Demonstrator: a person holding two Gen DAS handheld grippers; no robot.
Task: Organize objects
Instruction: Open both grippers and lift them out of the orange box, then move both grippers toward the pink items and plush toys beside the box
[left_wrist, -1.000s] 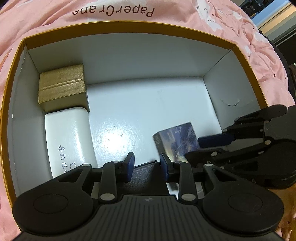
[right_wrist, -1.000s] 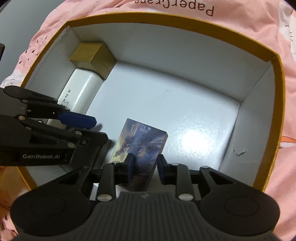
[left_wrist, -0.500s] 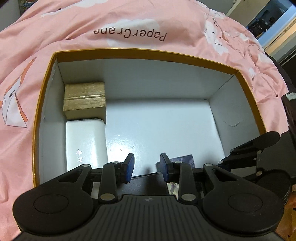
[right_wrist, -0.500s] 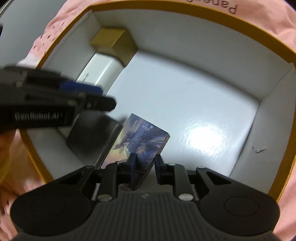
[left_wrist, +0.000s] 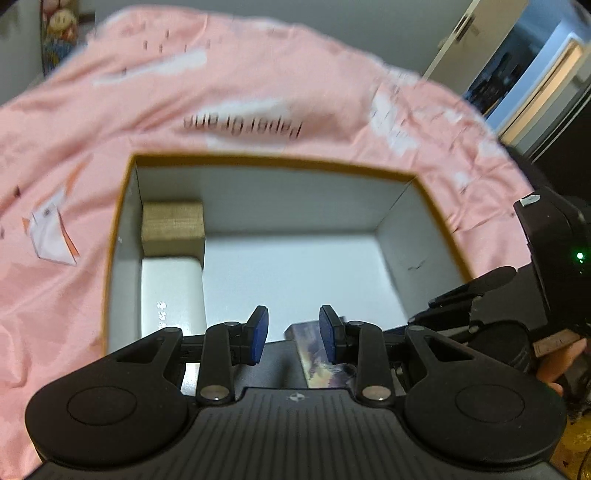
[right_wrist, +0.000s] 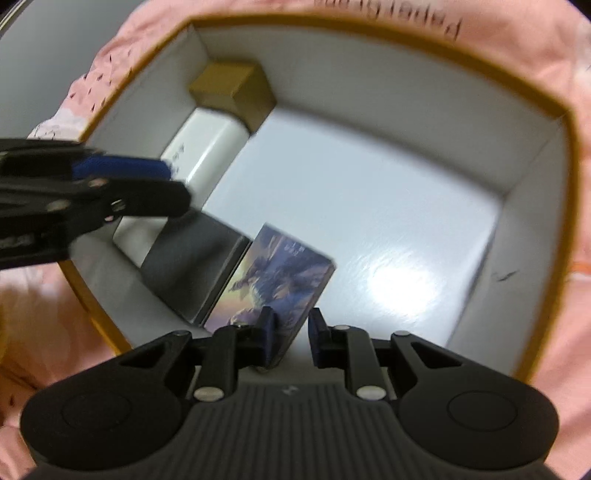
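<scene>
Right gripper (right_wrist: 290, 332), black with blue pads: jaws narrow, the near edge of a flat card-like box with purple-and-yellow artwork (right_wrist: 280, 284) sits between them, left pad touching its face; whether the right pad presses the edge is too blurred to tell, a sliver of white shows there. That box stands tilted on the white floor near the front wall of a large open cardboard box, orange rim and white inside (right_wrist: 532, 192), leaning beside a flat black rectangular case (right_wrist: 192, 266) on its left. Left gripper (left_wrist: 293, 332): jaws apart with nothing between them, held over the front of the same box, above the black case. Further back along the left wall: a white rounded rectangular pack with small printed characters (left_wrist: 171, 291), then a small gold-brown cardboard cube (left_wrist: 173, 223) in the far left corner, touching it. The box sits on pink bedding printed "PaperCrane" (left_wrist: 258, 92). A person's fingertip (left_wrist: 554, 376) shows at the right edge of the left view.
</scene>
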